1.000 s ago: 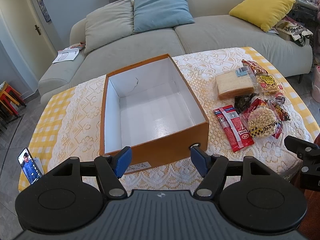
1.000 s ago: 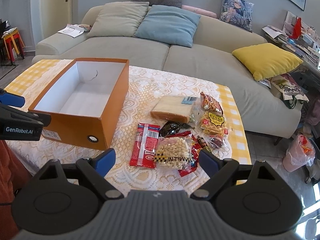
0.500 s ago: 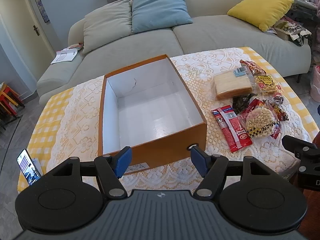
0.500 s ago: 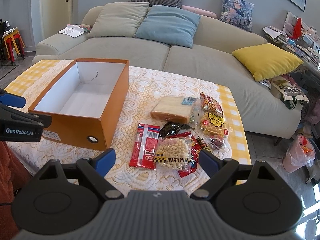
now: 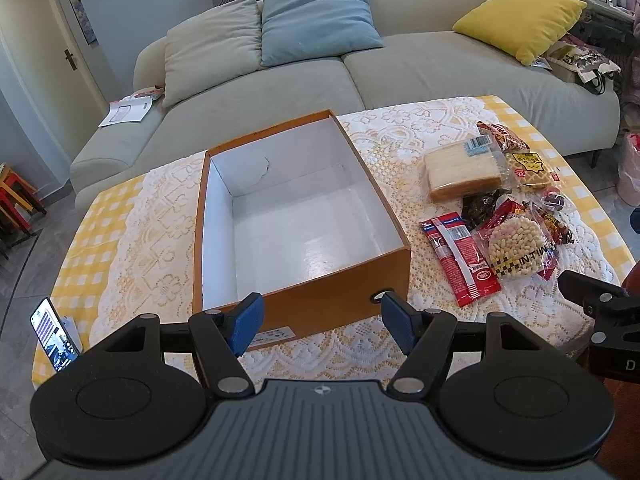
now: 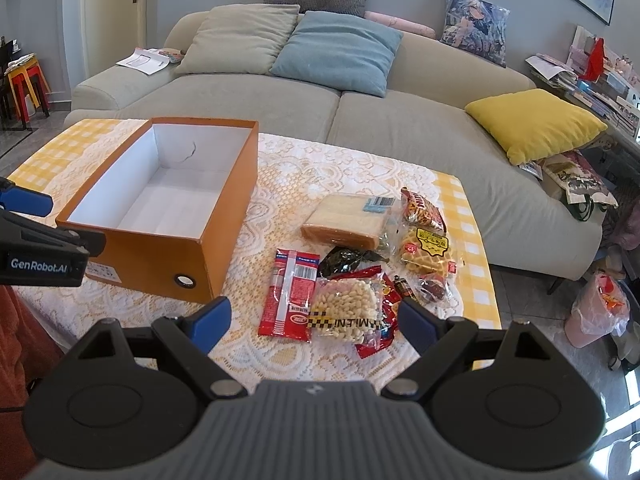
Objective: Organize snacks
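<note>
An empty orange box (image 5: 352, 280) with a white inside stands open on the lace-covered table (image 5: 140, 240); it also shows in the right wrist view (image 6: 160, 256). Right of it lies a pile of snacks: a red sausage pack (image 6: 291, 294), a bag of peanuts (image 6: 347, 308), a wrapped bread loaf (image 6: 347, 218), a waffle pack (image 6: 428, 250) and a dark packet (image 6: 344, 260). My left gripper (image 5: 320, 322) is open and empty just before the box's near wall. My right gripper (image 6: 316, 322) is open and empty, above the table's front edge before the snacks.
A grey sofa (image 6: 400, 120) with cushions runs behind the table. A phone (image 5: 54, 334) stands at the table's near left corner. A pink bin bag (image 6: 598, 312) sits on the floor at the right. Red stools (image 6: 28, 88) stand at the far left.
Both grippers have drifted only slightly; the view of the box and snacks barely shifts. Both stay open and empty.
</note>
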`<state>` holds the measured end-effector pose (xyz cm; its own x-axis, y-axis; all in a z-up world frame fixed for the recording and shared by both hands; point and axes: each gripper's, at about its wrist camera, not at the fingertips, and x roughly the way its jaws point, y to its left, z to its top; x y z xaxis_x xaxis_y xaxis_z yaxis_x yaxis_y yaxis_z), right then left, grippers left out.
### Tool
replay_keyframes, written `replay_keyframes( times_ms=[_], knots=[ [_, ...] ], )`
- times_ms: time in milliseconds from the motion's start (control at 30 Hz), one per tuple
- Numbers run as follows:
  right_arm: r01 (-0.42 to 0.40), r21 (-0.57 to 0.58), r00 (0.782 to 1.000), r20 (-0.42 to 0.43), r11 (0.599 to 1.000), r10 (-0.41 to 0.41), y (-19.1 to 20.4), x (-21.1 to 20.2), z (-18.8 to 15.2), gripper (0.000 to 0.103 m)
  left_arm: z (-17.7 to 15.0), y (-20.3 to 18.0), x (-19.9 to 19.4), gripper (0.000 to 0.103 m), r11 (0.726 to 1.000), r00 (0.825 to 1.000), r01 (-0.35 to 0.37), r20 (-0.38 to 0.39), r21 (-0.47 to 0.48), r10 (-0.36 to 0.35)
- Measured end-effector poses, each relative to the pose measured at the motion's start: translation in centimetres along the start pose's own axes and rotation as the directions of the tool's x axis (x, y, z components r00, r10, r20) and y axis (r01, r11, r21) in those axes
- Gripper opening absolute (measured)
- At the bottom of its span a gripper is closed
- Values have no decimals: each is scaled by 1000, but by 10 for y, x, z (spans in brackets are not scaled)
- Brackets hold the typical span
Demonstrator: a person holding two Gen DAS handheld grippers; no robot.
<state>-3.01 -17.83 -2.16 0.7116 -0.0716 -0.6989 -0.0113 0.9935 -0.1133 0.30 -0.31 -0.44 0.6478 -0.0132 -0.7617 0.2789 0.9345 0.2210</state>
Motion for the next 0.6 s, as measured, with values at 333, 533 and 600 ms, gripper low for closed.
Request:
replay_keyframes(
  times_ms=[333, 533, 600],
  knots=[
    [-5, 7, 1000, -6, 1000, 5, 0, 1, -1, 88, 0, 1, -1, 80, 1000, 1000, 9, 3, 7, -10],
    [-7, 12, 1000, -12, 1000, 7, -1, 2, -1, 88, 0, 2, -1, 80, 1000, 1000, 20, -4, 5, -20],
    [-7, 12, 1000, -12, 1000, 7, -1, 2, -1, 88, 0, 1, -1, 80, 1000, 1000, 23, -6, 3, -23]
  ],
)
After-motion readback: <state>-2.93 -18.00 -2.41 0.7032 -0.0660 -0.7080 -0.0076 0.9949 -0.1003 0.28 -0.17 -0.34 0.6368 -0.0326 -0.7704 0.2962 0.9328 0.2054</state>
